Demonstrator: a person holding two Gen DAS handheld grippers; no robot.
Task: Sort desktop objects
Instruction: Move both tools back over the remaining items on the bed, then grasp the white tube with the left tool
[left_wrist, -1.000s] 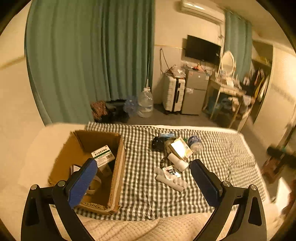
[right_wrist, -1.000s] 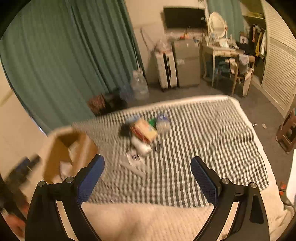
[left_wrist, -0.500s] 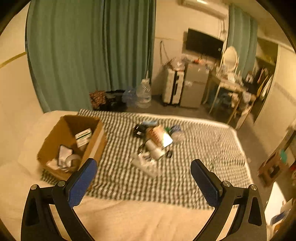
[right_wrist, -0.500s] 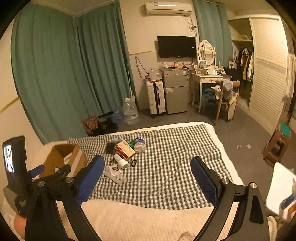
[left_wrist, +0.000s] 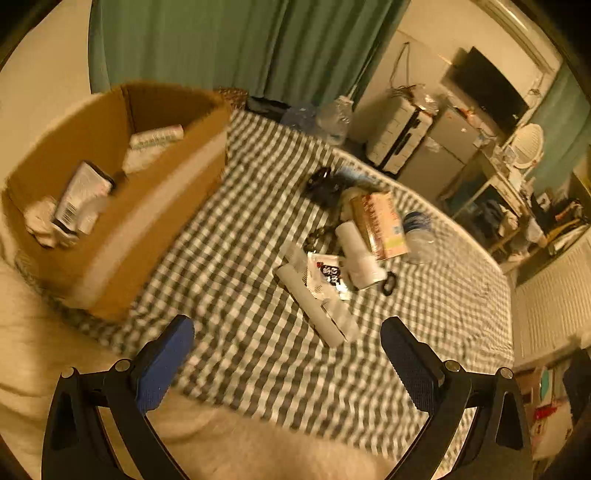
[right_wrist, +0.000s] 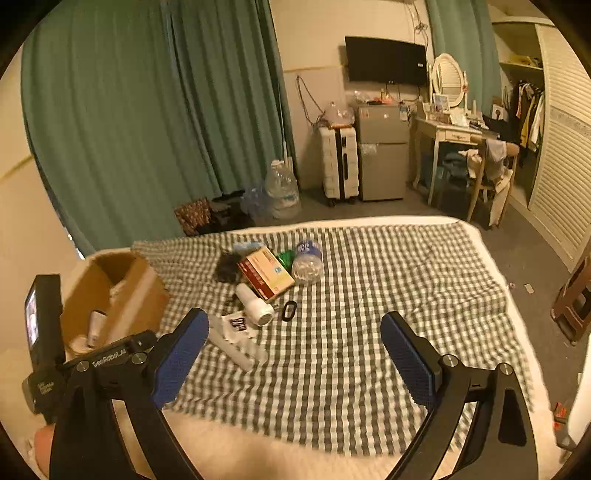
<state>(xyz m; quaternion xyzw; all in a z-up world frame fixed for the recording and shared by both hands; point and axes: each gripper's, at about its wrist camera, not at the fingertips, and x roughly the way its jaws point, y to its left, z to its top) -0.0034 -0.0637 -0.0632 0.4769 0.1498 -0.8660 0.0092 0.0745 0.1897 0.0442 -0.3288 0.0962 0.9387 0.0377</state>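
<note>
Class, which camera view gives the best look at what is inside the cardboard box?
The left wrist view: it looks down into the cardboard box, showing a white tube and other packages. The right wrist view shows the box smaller, partly behind the left tongs, contents barely visible.

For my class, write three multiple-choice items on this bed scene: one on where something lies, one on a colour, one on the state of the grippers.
1. Where does the cardboard box stand relative to the pile of items?
A. to its left
B. to its right
C. on top of it

2. What colour are the gripper pads?
A. red
B. blue
C. white

3. How are the left gripper and right gripper now?
A. both open and empty
B. both shut on a bottle
C. one holds the box

Answers:
1 A, the box sits at the left edge of the checked cloth.
2 B, the pads show blue.
3 A, wide gaps show between both pairs of fingers.
</note>
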